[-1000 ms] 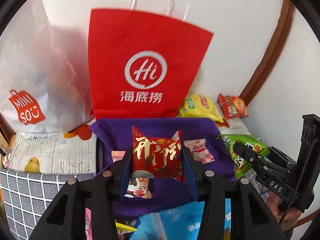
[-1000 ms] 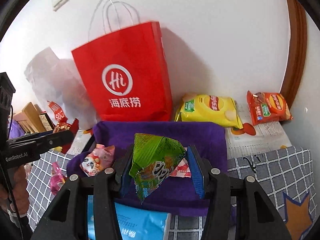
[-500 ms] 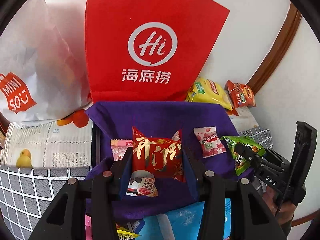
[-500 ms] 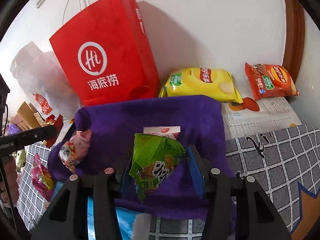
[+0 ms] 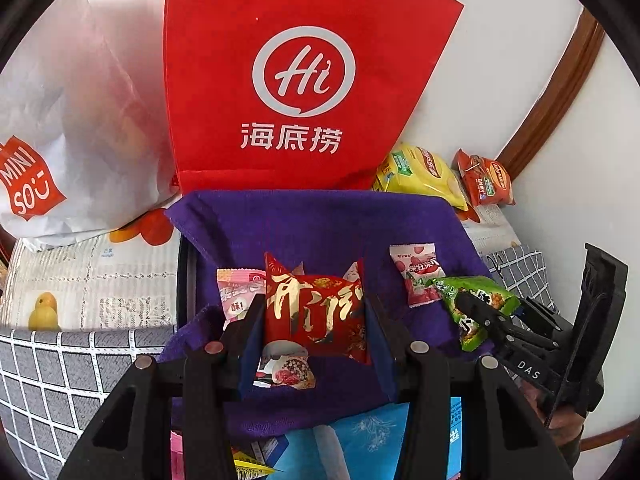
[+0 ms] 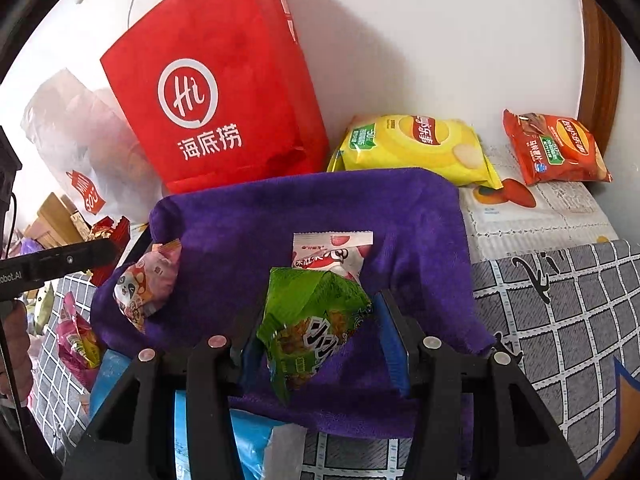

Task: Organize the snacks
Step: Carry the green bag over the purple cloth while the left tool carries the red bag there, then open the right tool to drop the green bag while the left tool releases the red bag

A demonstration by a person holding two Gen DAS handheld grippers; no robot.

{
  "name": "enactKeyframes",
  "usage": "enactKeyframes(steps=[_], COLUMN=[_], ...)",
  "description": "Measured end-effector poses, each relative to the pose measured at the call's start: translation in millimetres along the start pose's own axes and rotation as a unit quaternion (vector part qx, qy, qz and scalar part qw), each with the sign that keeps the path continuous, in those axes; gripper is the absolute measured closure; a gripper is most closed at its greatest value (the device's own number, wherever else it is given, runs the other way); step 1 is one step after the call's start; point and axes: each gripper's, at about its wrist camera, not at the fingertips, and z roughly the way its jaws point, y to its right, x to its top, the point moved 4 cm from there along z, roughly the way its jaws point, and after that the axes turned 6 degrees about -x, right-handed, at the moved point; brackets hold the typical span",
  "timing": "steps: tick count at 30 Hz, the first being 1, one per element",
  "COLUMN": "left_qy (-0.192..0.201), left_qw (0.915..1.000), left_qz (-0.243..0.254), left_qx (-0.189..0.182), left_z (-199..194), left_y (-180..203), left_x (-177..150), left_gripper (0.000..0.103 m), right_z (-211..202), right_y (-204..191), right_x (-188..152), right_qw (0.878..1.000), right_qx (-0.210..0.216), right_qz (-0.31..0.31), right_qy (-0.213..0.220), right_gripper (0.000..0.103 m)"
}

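Left gripper [image 5: 314, 320] clamped on red packet [image 5: 316, 316], right gripper [image 6: 320, 336] clamped on green packet [image 6: 310, 320]. Both held low over purple cloth [image 6: 400, 216], apparently the collecting spot: pink-white candy [image 6: 332, 250] and panda-print snack [image 6: 146, 284] already lying there. Likely set-down next. Yellow chip bag [image 6: 416, 148] off the cloth.

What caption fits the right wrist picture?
Right gripper holds a green snack packet over the purple cloth.

Home room — shopping bags [image 5: 304, 80] against wall, wooden door frame [image 6: 600, 60].
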Motion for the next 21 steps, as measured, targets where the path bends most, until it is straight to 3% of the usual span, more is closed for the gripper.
enactKeyframes(steps=[10, 18, 21], left_qy=[-0.011, -0.028, -0.038], left_qw=[0.9999, 0.9995, 0.9992], left_qz=[0.003, 0.01, 0.014], left_qx=[-0.003, -0.006, -0.004], left_z=[6.3, 17.8, 23.6], left_y=[4.5, 9.1, 11.6], left_x=[-3.6, -8.2, -11.7], left_gripper=[0.057, 0.057, 0.057], right_z=[0.9, -11.9, -16.5], right_y=[-8.9, -15.7, -18.4], right_x=[-3.3, -1.4, -1.0], right_qw=[1.0, 0.999, 0.999], right_qx=[-0.001, 0.019, 0.022], right_qz=[-0.023, -0.028, -0.032], right_qy=[-0.001, 0.024, 0.035], right_gripper=[0.051, 0.032, 0.029])
